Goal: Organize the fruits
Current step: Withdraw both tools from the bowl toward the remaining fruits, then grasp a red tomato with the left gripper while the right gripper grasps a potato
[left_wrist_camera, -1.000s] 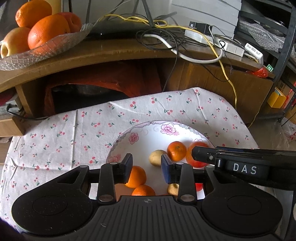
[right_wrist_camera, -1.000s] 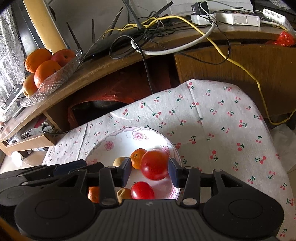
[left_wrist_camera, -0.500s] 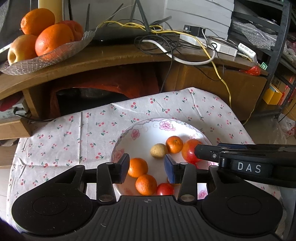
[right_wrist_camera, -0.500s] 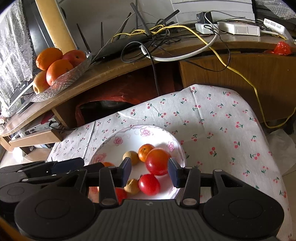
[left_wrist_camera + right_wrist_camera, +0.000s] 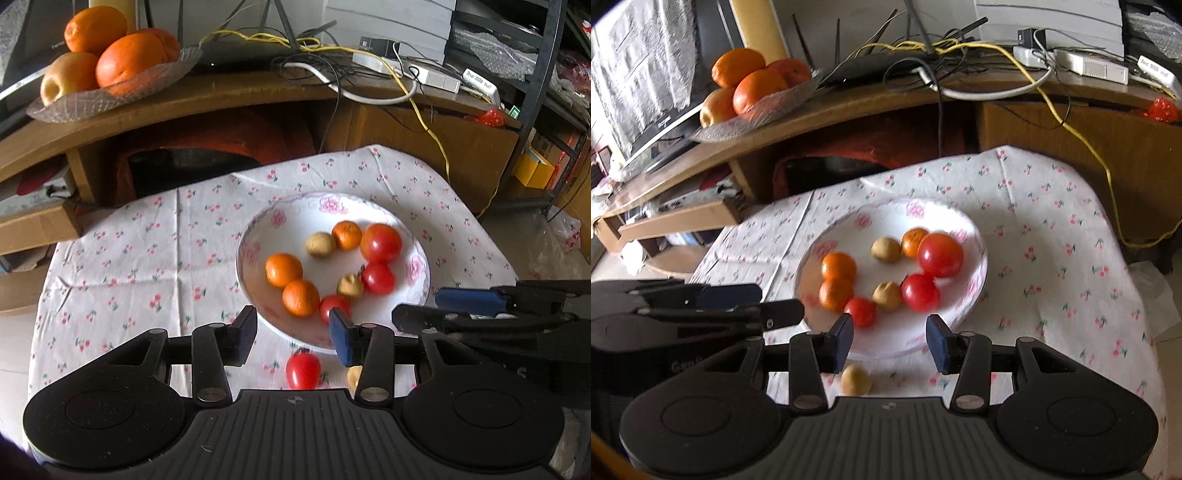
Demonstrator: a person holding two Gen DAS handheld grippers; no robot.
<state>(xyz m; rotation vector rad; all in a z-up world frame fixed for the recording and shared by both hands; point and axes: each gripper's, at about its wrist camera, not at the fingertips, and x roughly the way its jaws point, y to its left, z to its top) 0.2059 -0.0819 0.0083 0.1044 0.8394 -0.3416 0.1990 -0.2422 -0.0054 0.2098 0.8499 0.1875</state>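
Crowded plate [image 5: 419,258] mid-cloth, bare tablecloth [image 5: 122,280] on both sides, stray tomato [image 5: 303,369] just beside its near rim

1. Ahead of my grippers, a cherry-print tablecloth [image 5: 147,258] covers the table.
2. Beyond it runs a curved wooden shelf [image 5: 229,92].
3. On that shelf, straight ahead, lies a tangle of cables [image 5: 960,55] (one yellow).
4. Far right, white power strips [image 5: 436,77].

Bright daylight, slight motion blur, fisheye-warped edges.
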